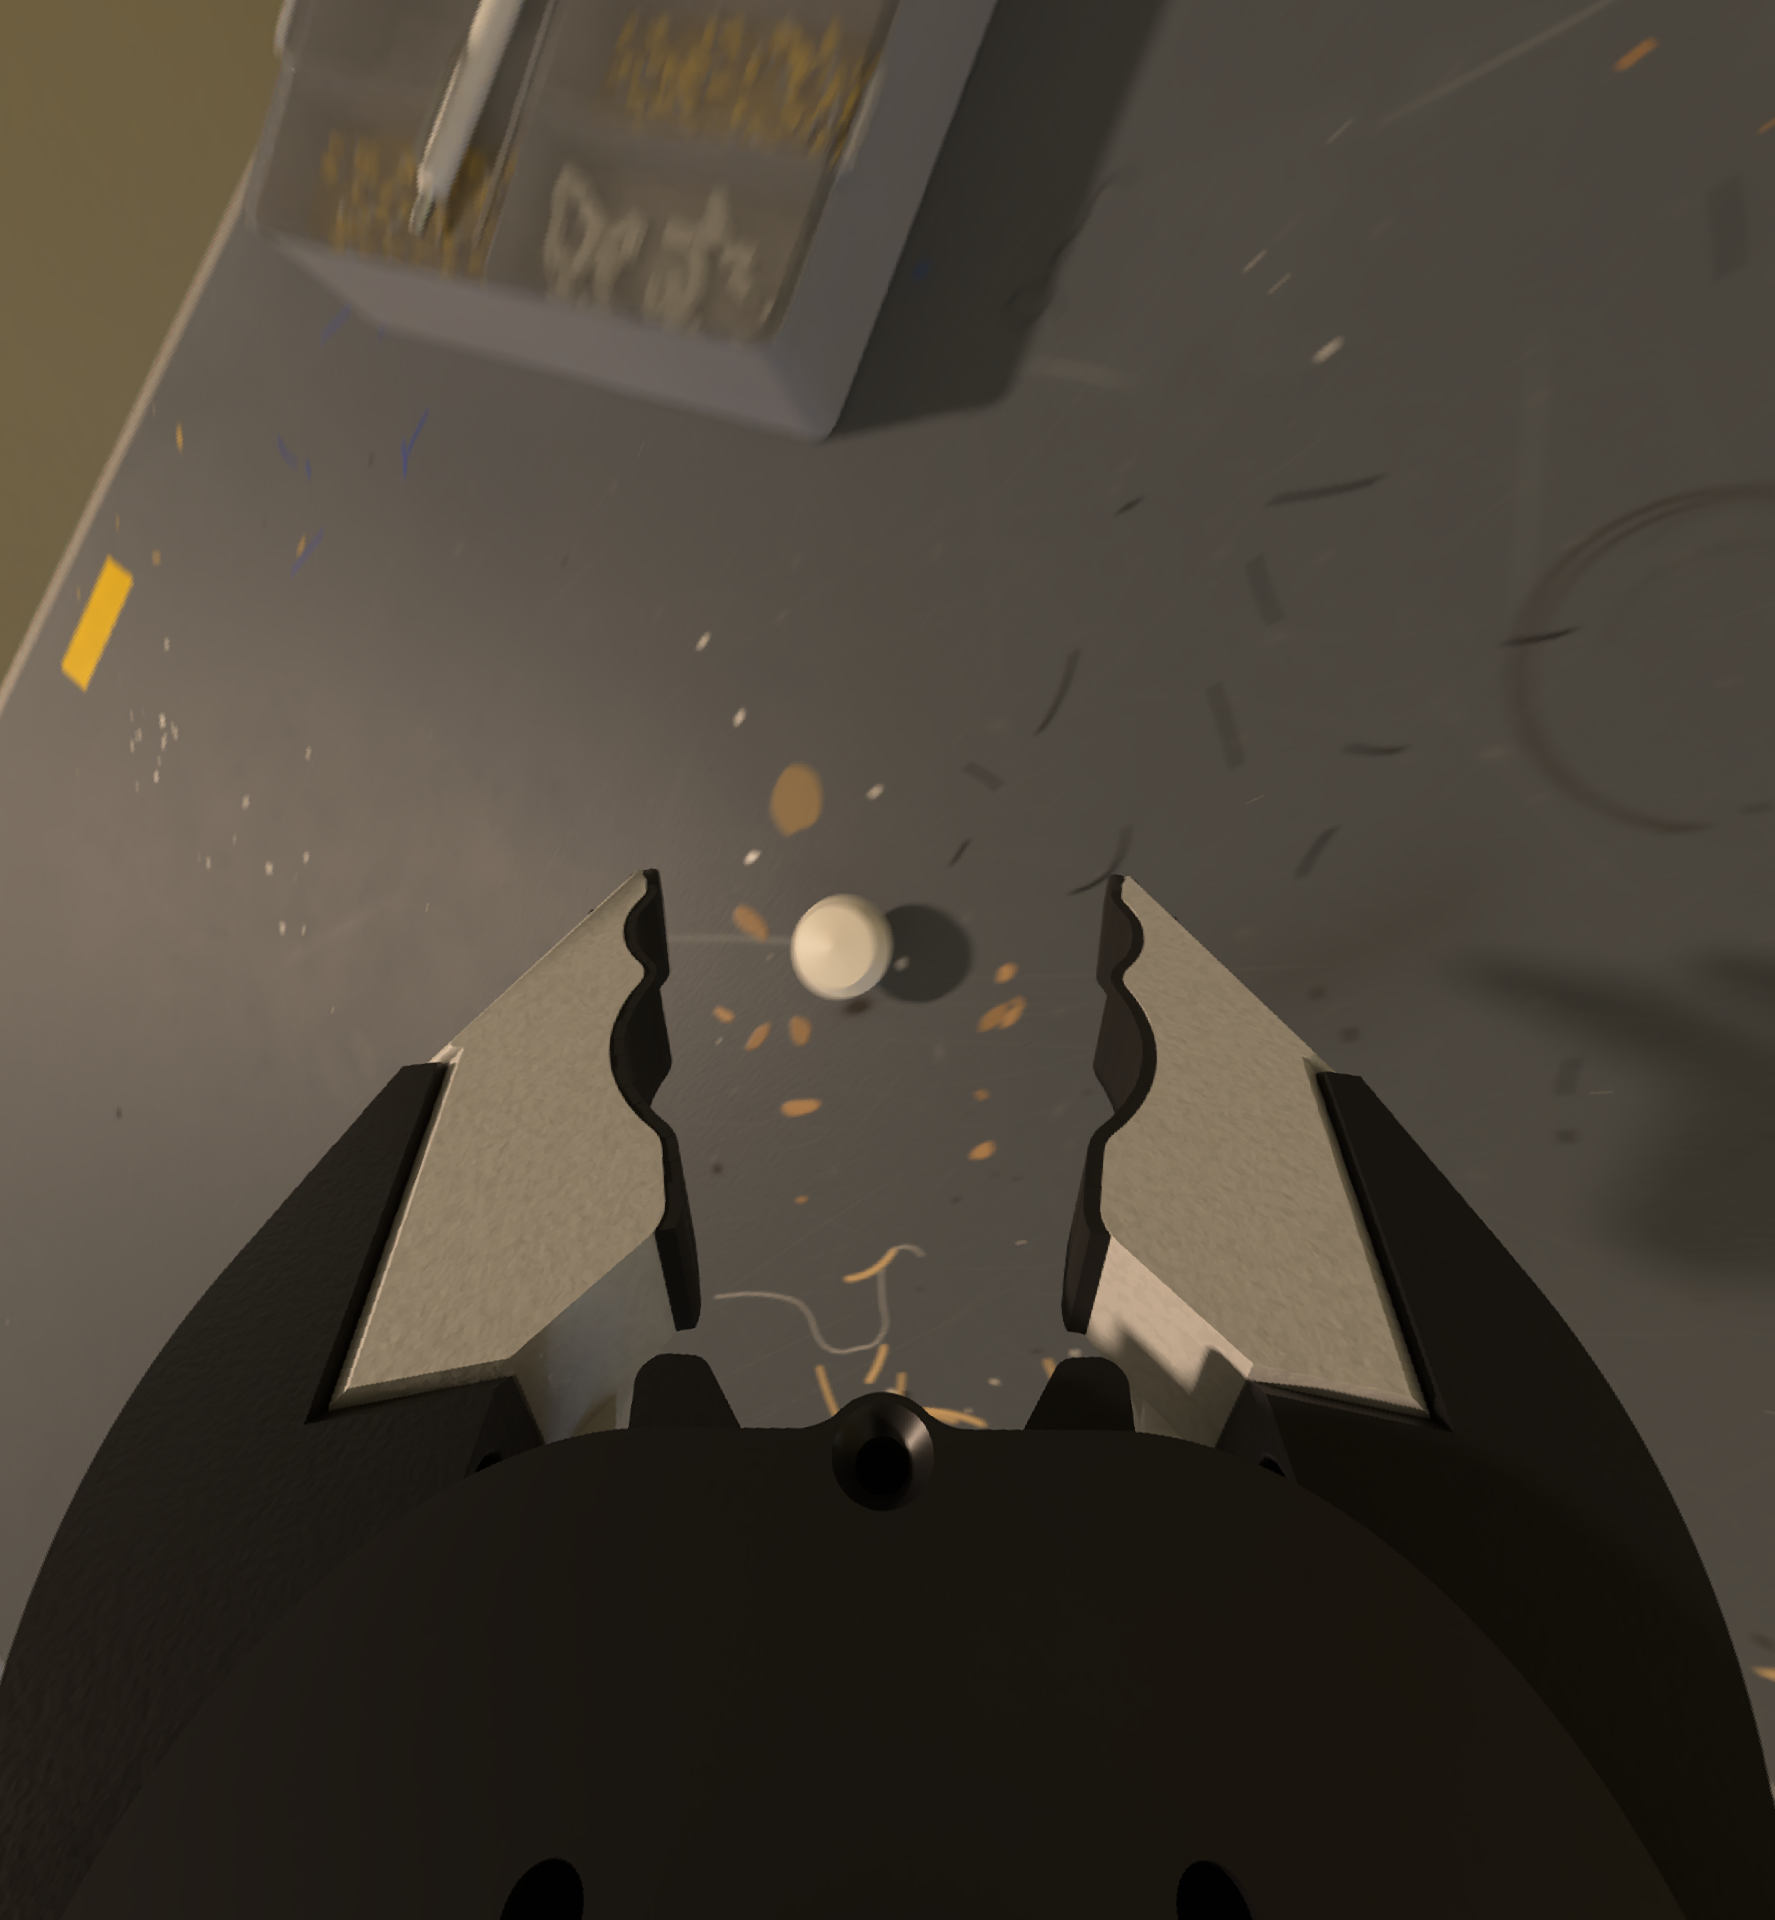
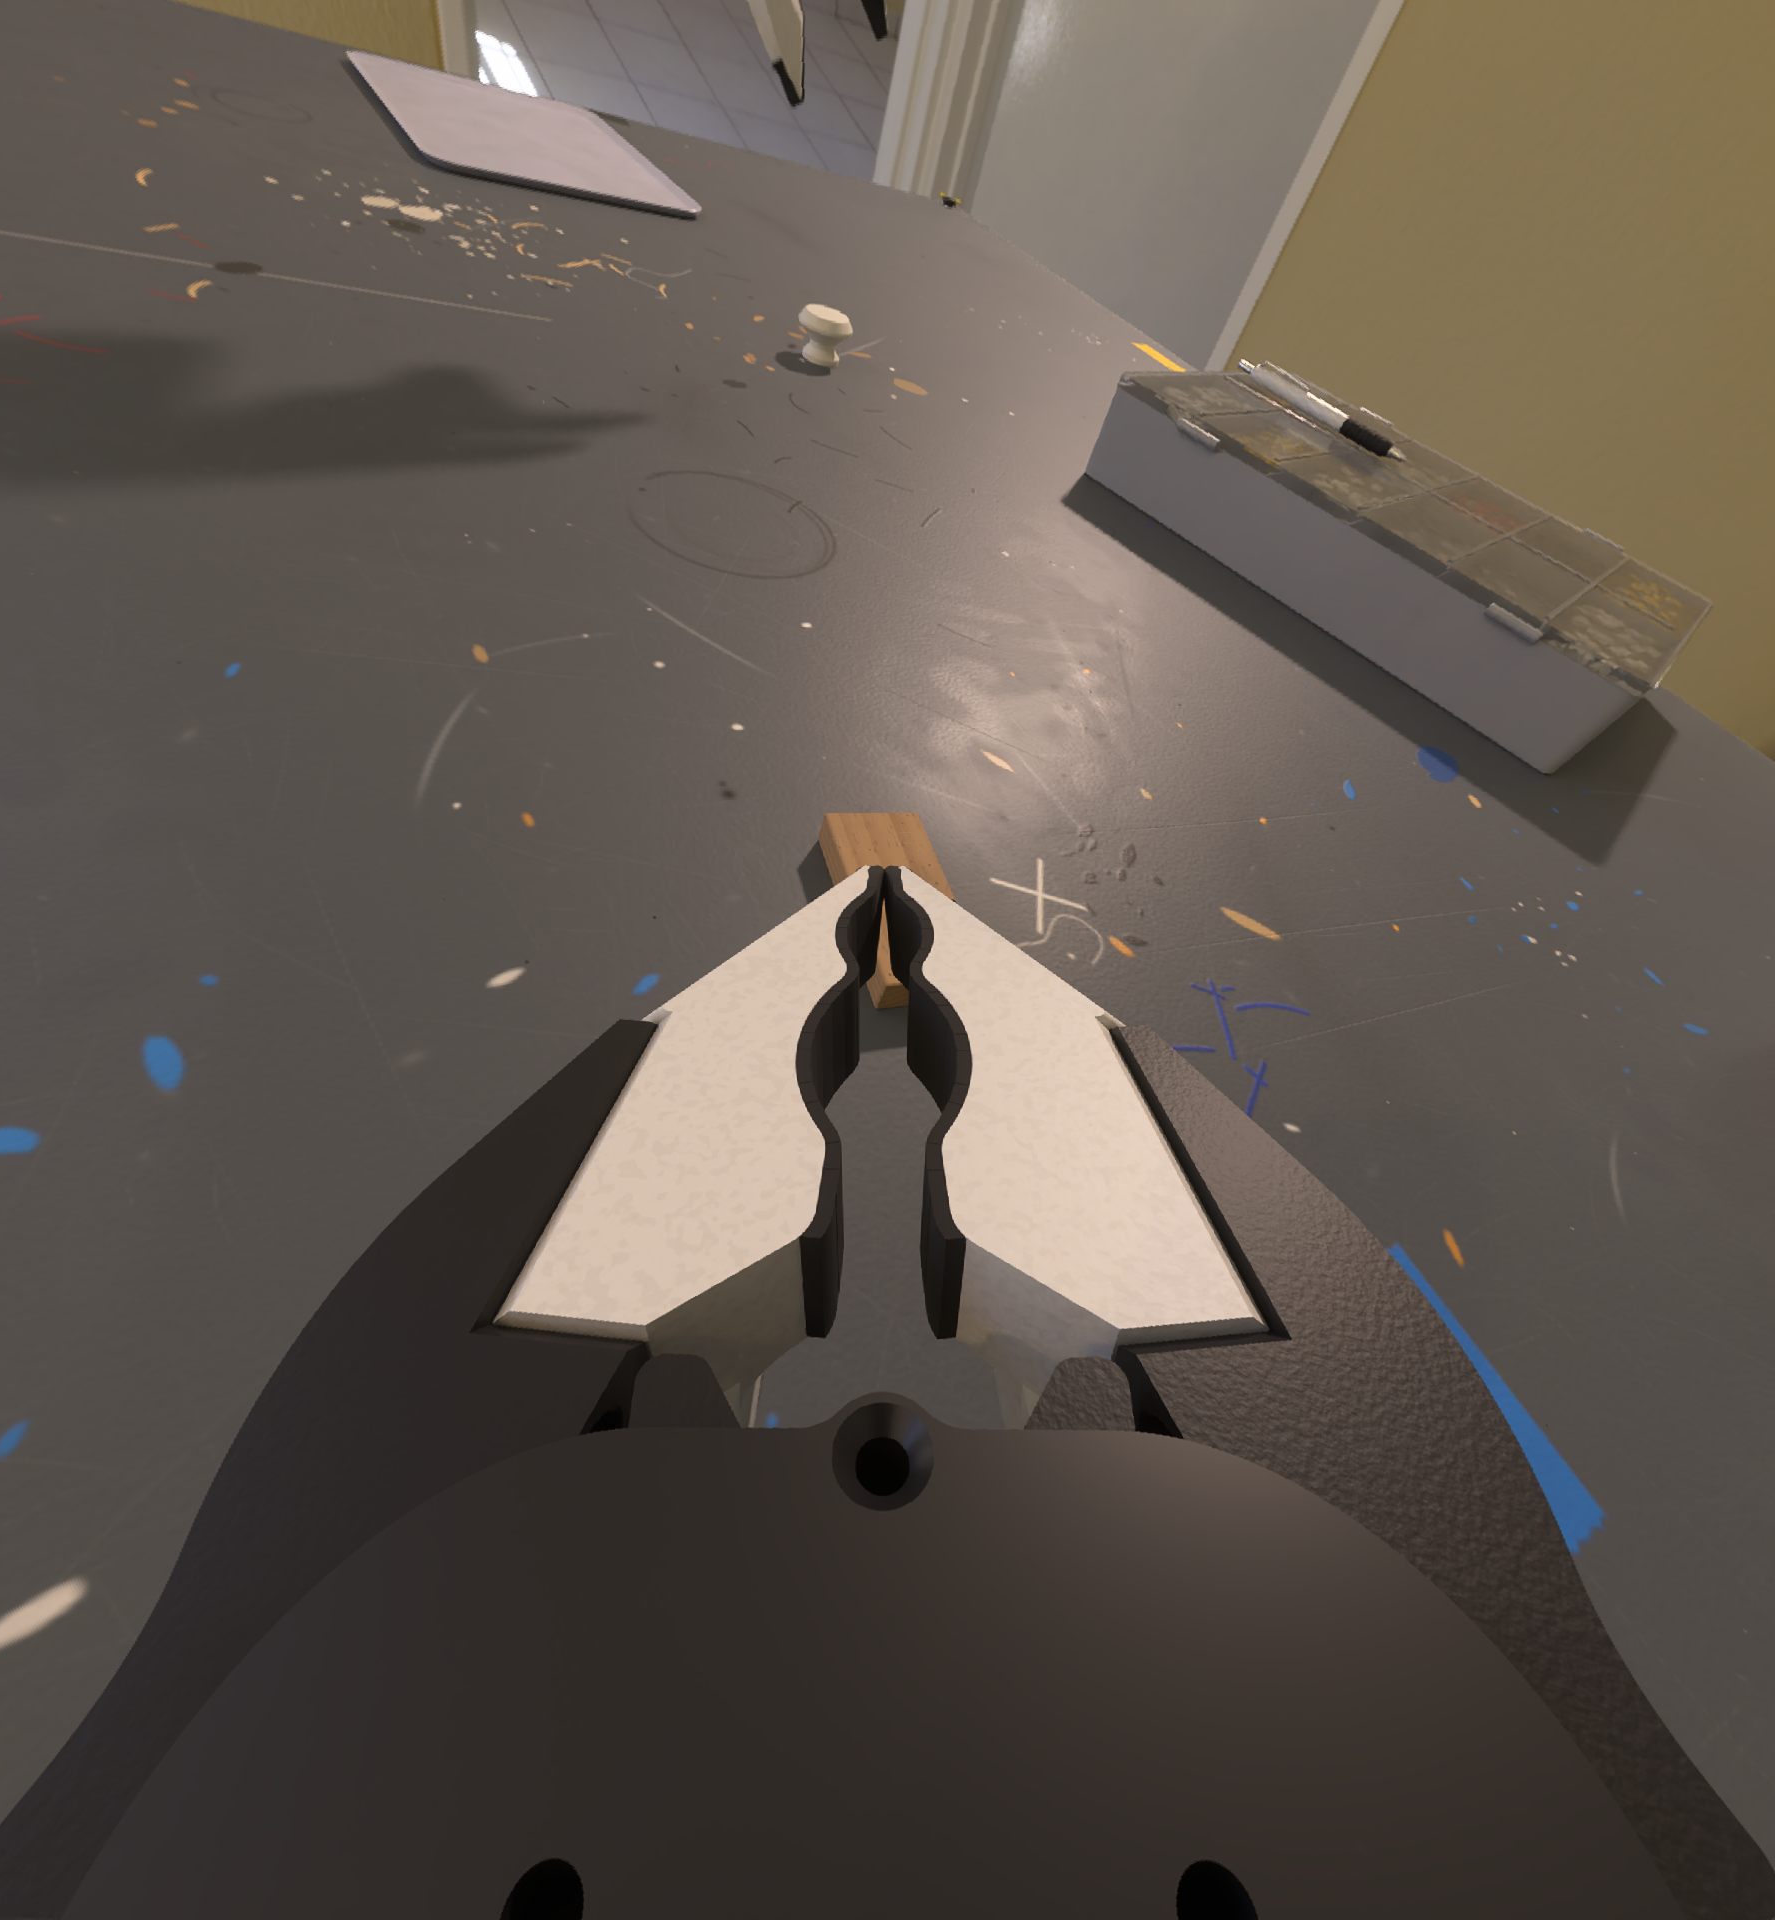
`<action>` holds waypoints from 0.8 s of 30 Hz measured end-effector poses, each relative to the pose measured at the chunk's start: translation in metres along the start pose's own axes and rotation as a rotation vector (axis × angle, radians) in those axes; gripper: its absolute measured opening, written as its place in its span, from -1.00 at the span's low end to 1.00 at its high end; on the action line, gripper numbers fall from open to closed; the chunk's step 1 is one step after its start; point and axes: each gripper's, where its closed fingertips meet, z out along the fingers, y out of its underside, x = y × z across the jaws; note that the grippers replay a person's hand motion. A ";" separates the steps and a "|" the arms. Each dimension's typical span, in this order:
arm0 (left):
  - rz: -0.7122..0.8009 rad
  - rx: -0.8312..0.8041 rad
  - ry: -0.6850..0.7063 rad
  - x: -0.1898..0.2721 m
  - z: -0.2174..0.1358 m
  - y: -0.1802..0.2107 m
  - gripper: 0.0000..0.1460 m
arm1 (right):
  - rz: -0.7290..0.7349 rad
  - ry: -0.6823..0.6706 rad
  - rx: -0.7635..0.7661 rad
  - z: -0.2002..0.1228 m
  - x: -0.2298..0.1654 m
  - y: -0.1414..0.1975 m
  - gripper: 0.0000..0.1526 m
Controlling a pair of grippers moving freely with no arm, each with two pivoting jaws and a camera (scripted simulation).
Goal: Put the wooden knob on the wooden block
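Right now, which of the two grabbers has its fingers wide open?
The left gripper, pointing down at the small pale wooden knob on the grey table. The right gripper has its fingers pressed together, over the tan wooden block.

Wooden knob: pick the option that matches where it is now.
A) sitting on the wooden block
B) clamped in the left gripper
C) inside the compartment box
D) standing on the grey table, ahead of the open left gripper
D. The wooden knob stands free on the grey table, just beyond the tips of the left gripper, whose jaws are wide apart; the wooden block lies elsewhere, under the right gripper.
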 end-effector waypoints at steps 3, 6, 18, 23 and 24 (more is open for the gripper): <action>-0.024 -0.068 0.002 -0.023 0.031 0.034 0.30 | -0.014 0.010 -0.018 0.002 0.000 0.002 -1.00; -0.010 -0.149 0.082 -0.019 0.062 0.056 0.35 | -0.028 0.015 -0.037 0.004 -0.001 0.004 -1.00; -0.200 -0.158 0.218 -0.004 0.095 0.050 0.21 | -0.060 0.014 -0.054 0.006 -0.004 0.006 -1.00; -0.302 -0.300 0.231 -0.006 0.087 0.064 0.11 | -0.076 0.011 -0.055 0.005 -0.006 0.006 -1.00; -0.305 -0.310 0.227 -0.005 0.086 0.066 0.08 | -0.079 0.012 -0.055 0.005 -0.007 0.006 -1.00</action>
